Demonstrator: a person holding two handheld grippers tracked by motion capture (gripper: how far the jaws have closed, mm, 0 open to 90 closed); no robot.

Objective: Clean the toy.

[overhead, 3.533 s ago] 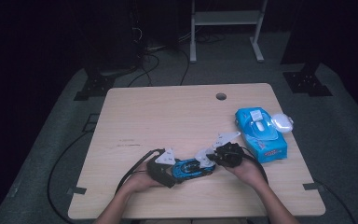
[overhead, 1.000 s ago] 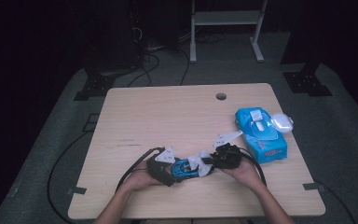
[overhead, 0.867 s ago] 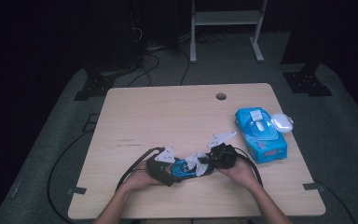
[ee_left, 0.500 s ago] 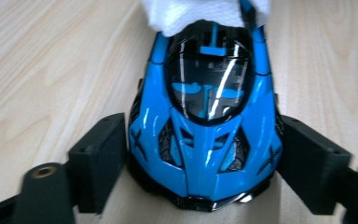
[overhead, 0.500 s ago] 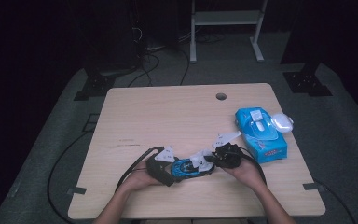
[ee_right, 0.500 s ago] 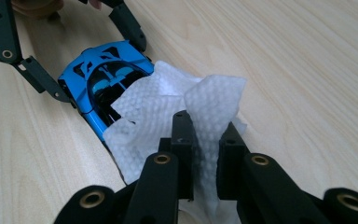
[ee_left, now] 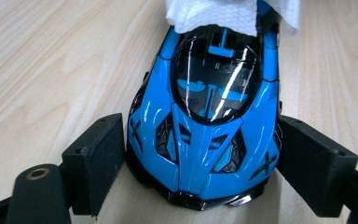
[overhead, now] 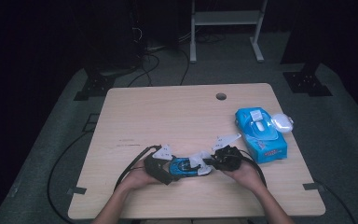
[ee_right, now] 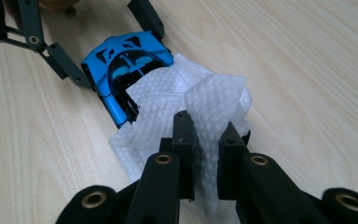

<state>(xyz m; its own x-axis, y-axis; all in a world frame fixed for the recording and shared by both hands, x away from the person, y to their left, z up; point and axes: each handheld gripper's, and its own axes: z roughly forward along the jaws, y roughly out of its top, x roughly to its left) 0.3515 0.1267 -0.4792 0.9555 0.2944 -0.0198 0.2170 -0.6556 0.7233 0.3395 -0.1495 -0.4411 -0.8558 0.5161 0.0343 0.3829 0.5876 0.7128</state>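
Your left gripper (ee_left: 200, 186) brackets the blue toy car (ee_left: 205, 116), jaws just eased apart and barely touching, steadying it while your right gripper (ee_right: 205, 135) pinches the white wipe (ee_right: 205, 107) against its tail.

Pale wooden table (overhead: 168, 116) with a round cable hole (overhead: 221, 96) near its far edge, standing on grey carpet (overhead: 51, 154). Behind it — a white metal frame (overhead: 226, 18) and loose black cables (overhead: 144, 46) — the room lies dark.

A: High view: table (overhead: 186, 116) lit from above, room round it v. dim, far side near black. Bit soft overall.

B: Gripper views brighter, sharp mid-frame. White glare streaks on toy car (ee_left: 205, 116) windscreen. Nearest gripper parts blurry at bottom edge.
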